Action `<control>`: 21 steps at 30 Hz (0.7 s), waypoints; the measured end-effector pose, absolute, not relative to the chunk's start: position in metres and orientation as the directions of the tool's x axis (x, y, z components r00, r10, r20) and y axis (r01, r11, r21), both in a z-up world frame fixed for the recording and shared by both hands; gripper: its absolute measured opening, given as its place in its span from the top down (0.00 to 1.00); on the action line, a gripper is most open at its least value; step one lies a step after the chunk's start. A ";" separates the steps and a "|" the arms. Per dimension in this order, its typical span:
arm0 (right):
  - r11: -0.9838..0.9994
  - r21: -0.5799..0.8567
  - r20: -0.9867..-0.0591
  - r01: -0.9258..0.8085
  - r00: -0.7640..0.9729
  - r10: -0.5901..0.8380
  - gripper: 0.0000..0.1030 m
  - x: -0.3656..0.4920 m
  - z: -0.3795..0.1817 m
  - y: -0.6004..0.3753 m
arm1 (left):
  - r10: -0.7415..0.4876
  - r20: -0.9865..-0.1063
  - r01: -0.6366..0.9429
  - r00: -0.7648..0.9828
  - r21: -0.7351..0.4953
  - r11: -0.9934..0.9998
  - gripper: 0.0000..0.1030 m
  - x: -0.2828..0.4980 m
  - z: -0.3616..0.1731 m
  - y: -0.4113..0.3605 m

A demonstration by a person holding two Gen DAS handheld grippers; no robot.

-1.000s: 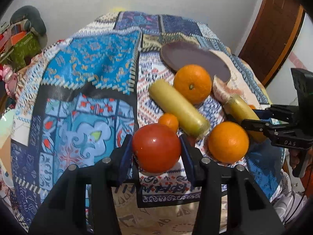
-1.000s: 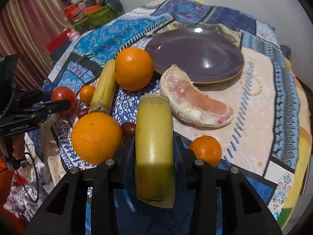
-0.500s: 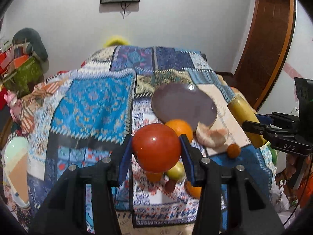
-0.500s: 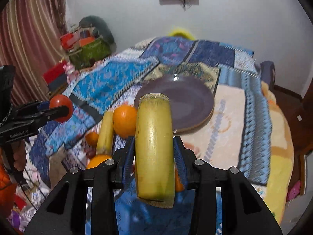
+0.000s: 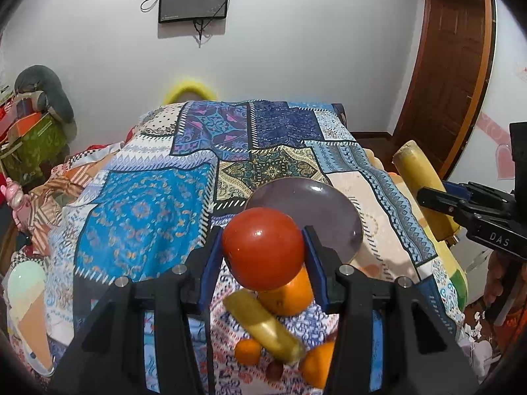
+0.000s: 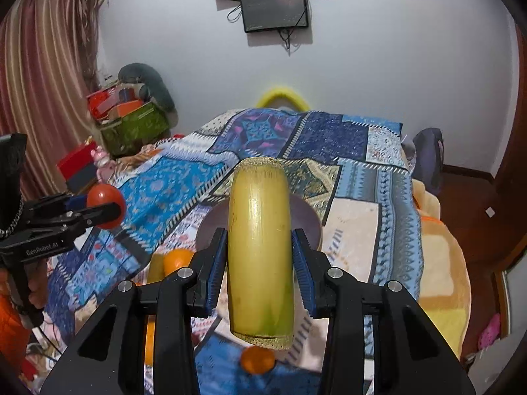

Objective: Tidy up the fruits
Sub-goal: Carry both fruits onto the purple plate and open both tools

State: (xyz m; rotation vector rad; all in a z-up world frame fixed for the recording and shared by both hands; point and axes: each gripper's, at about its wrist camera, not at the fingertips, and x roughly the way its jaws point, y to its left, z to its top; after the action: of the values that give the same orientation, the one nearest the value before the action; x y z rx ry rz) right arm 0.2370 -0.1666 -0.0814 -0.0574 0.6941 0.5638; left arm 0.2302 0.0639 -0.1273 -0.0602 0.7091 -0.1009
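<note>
My left gripper (image 5: 263, 250) is shut on a red tomato (image 5: 263, 247) and holds it high above the bed. My right gripper (image 6: 259, 263) is shut on a yellow-green cane piece (image 6: 259, 247), also lifted; it shows at the right of the left wrist view (image 5: 425, 184). The tomato shows at the left of the right wrist view (image 6: 105, 200). Below lie a brown plate (image 5: 329, 207), an orange (image 5: 290, 296), a second yellow cane piece (image 5: 263, 326), a small orange (image 5: 247, 350) and another orange (image 5: 316, 362).
The fruits lie on a patchwork bedspread (image 5: 141, 210) over a bed. A small orange (image 6: 257, 360) sits below the right gripper. Boxes and clutter (image 6: 131, 121) stand at the left by a curtain. A wooden door (image 5: 454, 65) is at the right.
Both grippers have risen further from the bed with their fruit, so the plate and loose fruits look smaller and lower and more wall shows.
</note>
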 end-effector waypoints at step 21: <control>0.874 0.121 -0.665 -0.471 0.615 0.424 0.65 0.316 -0.123 -0.150 | -0.087 -0.732 0.096 0.676 -0.029 0.995 0.54 0.323 -0.187 0.041</control>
State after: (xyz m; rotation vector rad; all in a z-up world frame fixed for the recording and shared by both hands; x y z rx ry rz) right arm 0.3156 -0.1502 -0.1233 -0.0687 0.7482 0.5160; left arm 0.3234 0.0410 -0.1870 0.0119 0.8223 -0.1030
